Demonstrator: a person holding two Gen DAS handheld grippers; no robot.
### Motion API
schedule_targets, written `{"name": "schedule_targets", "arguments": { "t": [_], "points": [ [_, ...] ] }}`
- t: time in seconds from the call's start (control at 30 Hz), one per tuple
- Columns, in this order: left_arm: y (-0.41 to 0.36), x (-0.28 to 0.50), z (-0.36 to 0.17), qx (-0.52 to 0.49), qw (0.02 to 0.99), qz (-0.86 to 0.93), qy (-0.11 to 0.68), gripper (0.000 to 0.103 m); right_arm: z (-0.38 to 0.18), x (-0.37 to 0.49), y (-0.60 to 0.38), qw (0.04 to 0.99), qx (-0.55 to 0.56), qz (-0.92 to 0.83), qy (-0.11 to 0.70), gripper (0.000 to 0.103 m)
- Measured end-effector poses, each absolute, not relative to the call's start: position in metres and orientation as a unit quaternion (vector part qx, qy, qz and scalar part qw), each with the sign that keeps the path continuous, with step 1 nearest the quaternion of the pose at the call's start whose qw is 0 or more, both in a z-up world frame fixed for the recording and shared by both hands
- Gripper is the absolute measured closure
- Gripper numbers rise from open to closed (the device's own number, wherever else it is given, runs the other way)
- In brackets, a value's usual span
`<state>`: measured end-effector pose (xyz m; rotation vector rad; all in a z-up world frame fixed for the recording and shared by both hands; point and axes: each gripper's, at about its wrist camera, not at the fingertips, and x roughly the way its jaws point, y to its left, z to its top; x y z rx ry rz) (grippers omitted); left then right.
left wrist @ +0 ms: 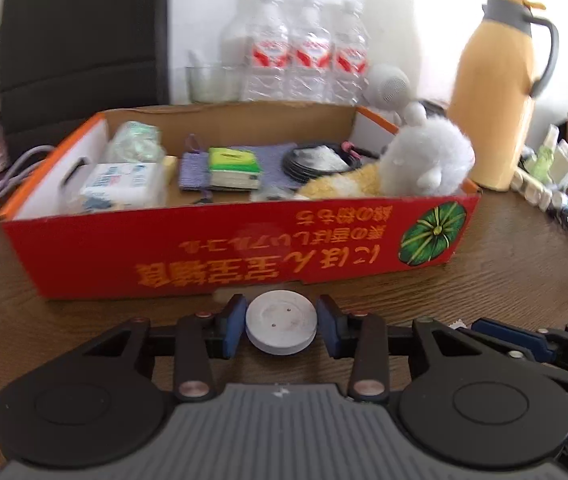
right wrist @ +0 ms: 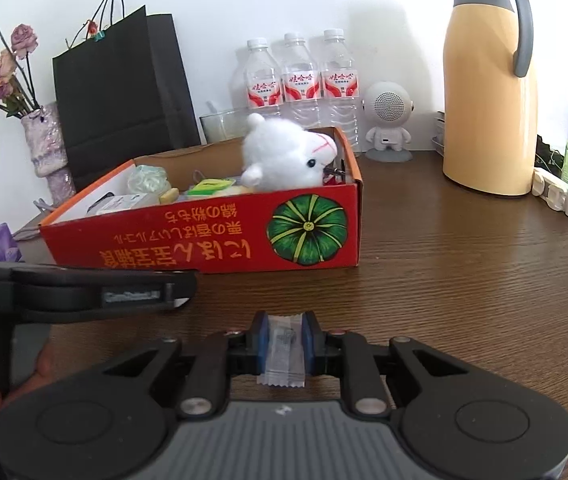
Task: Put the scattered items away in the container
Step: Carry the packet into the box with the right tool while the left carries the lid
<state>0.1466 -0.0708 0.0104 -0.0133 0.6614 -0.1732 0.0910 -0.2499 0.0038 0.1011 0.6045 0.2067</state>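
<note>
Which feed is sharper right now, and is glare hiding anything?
Left wrist view: smeared throughout, red cardboard box lettering and yellow thermos jug soft. Right wrist view: crisp, box print readable, clear water bottles sharp. Fisheye bends the edges of both; white wall bright, no glare hiding items.

Dark wood-grain table (right wrist: 464,264). On it: red cardboard box (right wrist: 219,240) with a green pumpkin print; yellow thermos jug (right wrist: 488,120) at far right; three water bottles (right wrist: 299,80) along the wall; small white robot-shaped speaker (right wrist: 388,120); glass cup (left wrist: 207,82); black paper bag (right wrist: 119,92); white power strip (right wrist: 556,196); grey round disc (left wrist: 281,322); clear sachet (right wrist: 286,364).
</note>
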Motion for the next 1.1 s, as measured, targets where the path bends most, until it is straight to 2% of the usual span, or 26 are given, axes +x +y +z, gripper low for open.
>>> {"name": "schedule_targets", "arguments": {
  "t": [0.17,0.37,0.7,0.9,1.1],
  "points": [
    [-0.052,0.088,0.036,-0.02,0.965,-0.05,0.255,0.063,0.01,0.082,-0.246,0.955,0.053,0.108,0.27,0.087],
    [-0.036,0.019,0.052,-0.012,0.984,0.0,0.179,0.063,0.037,0.044,-0.228,0.97,0.062,0.124,0.201,0.087],
    [-0.034,-0.069,0.057,-0.028,0.991,0.014,0.133,0.063,0.067,-0.049,-0.215,0.985,0.067,0.133,0.091,0.087],
    [-0.036,-0.091,0.063,-0.029,0.993,0.0,0.111,0.063,0.07,-0.071,-0.209,0.985,0.056,0.14,0.084,0.087],
    [-0.029,-0.068,0.078,-0.033,0.995,-0.003,0.09,0.063,0.083,-0.063,-0.21,0.984,0.057,0.146,0.082,0.087]
  ]
}}
